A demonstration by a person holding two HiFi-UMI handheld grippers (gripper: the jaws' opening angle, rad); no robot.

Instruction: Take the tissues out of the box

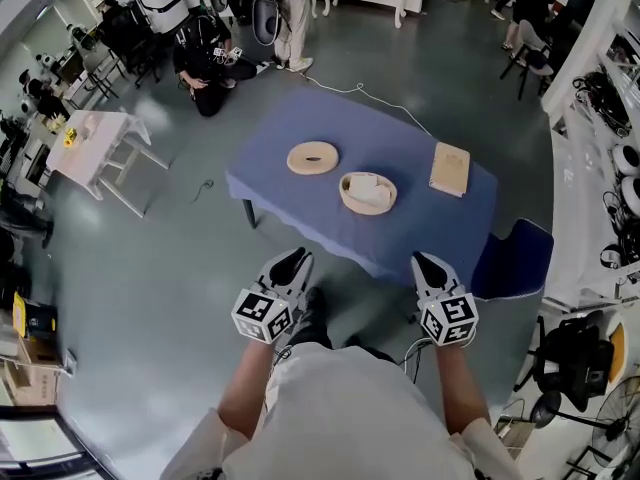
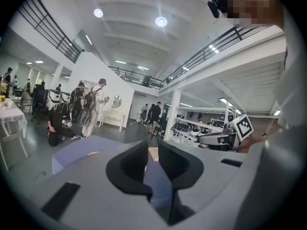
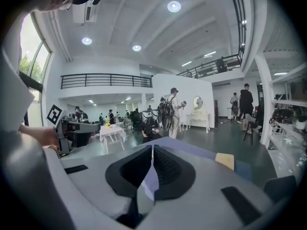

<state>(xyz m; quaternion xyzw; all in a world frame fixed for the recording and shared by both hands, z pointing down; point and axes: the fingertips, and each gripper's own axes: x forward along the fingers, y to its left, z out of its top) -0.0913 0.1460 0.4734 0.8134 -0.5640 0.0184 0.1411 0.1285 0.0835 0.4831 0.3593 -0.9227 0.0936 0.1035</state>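
A round pale box (image 1: 346, 198) stands open on the blue-clothed table (image 1: 400, 230), with white tissues (image 1: 370, 189) inside it. Its round lid (image 1: 313, 158) lies flat to the left of it. Both grippers hang in front of the person's body, short of the table's near edge and apart from the box. The left gripper (image 1: 293, 259) (image 2: 153, 145) is open, a narrow gap between its jaws with nothing in it. The right gripper (image 1: 425, 262) (image 3: 152, 147) has its jaw tips together and holds nothing.
A flat tan rectangular box (image 1: 450, 169) (image 3: 224, 161) lies on the table's right part. A blue chair (image 1: 516, 258) stands at the table's right near corner. A white side table (image 1: 92, 136) is far left, and people stand and crouch (image 1: 205, 68) beyond the table.
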